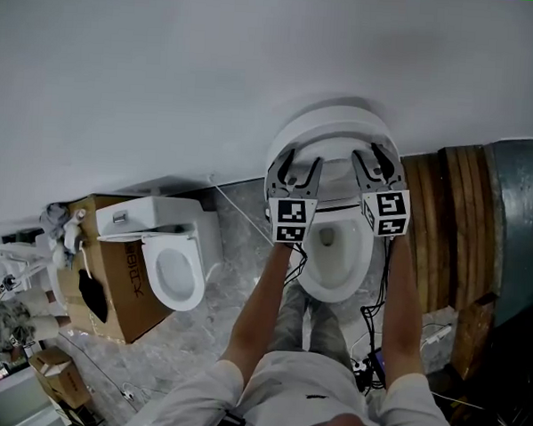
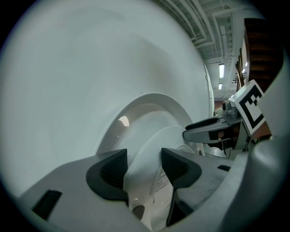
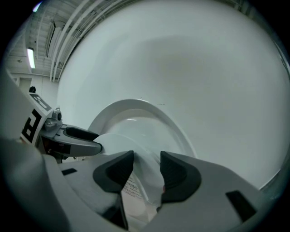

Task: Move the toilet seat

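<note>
White oval plastic toilet seat (image 2: 146,154) pinched from both sides: left gripper (image 1: 300,169) closed on its left rim, right gripper (image 1: 377,165) clamped tight on its right rim. Stands raised near upright before the white rounded lid (image 1: 334,113), above the white ceramic bowl (image 1: 335,266).

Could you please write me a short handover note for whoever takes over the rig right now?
Left tool: shut on the toilet seat, its left side.
Right tool: shut on the seat's right side.
Seat: raised off the bowl, tilted, in front of the upright lid.
Done: both grips taken, seat off the bowl.
To do: finish the swing, up to the lid or down onto the bowl, I cannot tell which; then release.
</note>
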